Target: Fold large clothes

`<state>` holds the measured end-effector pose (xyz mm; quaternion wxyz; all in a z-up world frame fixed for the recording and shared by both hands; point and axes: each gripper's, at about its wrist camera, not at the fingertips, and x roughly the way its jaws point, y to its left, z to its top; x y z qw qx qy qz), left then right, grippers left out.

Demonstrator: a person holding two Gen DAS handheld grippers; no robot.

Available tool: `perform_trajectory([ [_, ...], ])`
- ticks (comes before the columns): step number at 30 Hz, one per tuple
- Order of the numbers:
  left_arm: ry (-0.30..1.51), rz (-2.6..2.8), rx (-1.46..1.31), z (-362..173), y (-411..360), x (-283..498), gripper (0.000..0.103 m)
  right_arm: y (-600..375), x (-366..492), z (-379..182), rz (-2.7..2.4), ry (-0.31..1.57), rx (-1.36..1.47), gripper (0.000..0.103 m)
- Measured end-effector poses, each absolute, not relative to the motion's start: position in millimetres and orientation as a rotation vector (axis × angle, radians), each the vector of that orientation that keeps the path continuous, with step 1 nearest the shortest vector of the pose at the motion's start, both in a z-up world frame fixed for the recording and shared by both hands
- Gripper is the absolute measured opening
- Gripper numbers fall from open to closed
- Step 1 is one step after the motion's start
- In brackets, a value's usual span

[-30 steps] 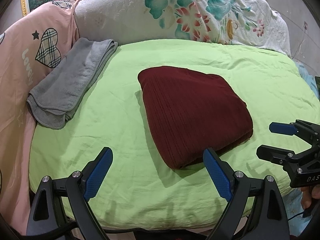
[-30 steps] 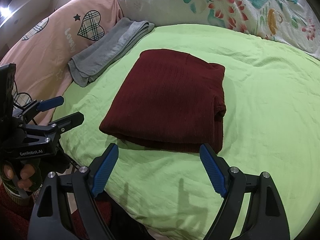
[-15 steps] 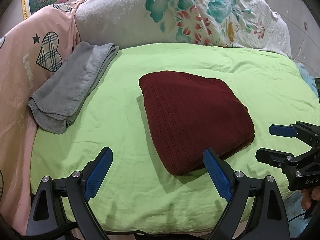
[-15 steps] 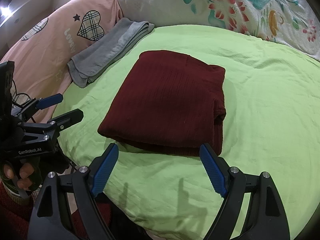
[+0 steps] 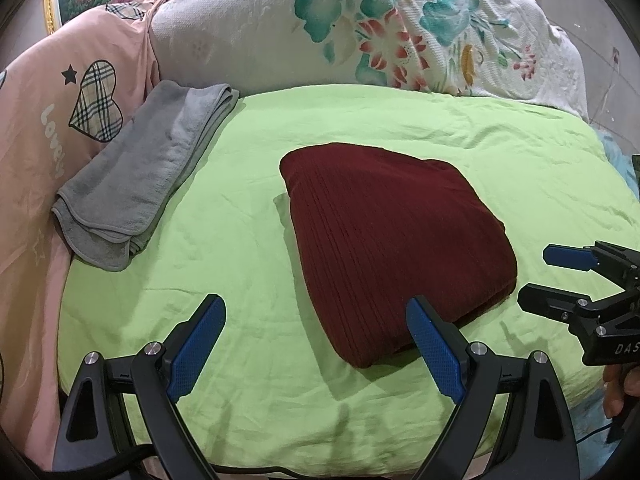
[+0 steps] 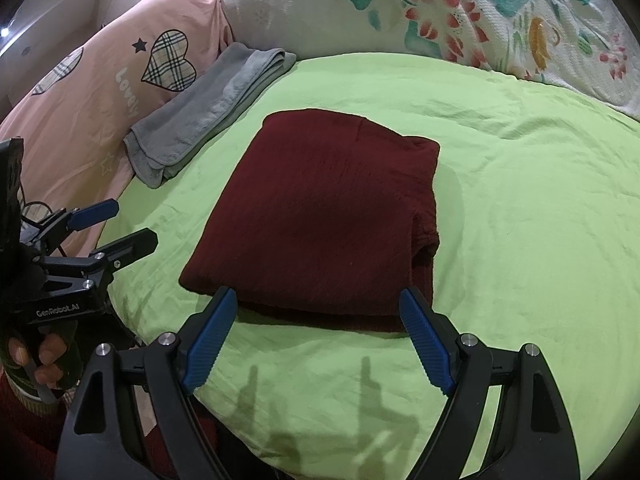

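From my left wrist camera: left gripper [image 5: 316, 340] low in front, blue pads spread wide with only green sheet [image 5: 248, 240] between them, nothing pinched. The folded maroon garment [image 5: 396, 240] lies flat on the sheet just beyond the inner pad, its near corner close to that pad but not touching that I can make out. Against the frame a second back, the garment sits lower in this view and more of the floral quilt [image 5: 400, 32] shows above; the garment itself looks unmoved on the sheet. Grey folded towel [image 5: 148, 168] lies at the sheet's left edge, partly on the pink heart-print cover [image 5: 48, 92]. Right gripper [image 5: 536, 276] enters from the right edge, pads apart, off the garment's right side. From my right wrist camera: right gripper [image 6: 320, 336] spread wide, empty, pads framing the garment's [image 6: 320, 216] near folded edge without contact. That edge sits nearer my pads than a second ago. Left gripper [image 6: 124, 228] shows at the left edge, parted, a hand [image 6: 40, 356] on its grip, beside the sheet's [image 6: 520, 208] left margin. Towel [image 6: 208, 112] unchanged beyond it.
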<state>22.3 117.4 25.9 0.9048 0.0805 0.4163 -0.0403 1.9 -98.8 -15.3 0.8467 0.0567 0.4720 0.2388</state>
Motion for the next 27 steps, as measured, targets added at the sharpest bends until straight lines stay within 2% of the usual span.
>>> perform_trajectory([
  [27, 0.886, -0.065, 0.150, 22, 114, 38, 0.092, -98, 26, -20, 0.507, 0.995, 0.141, 0.083],
])
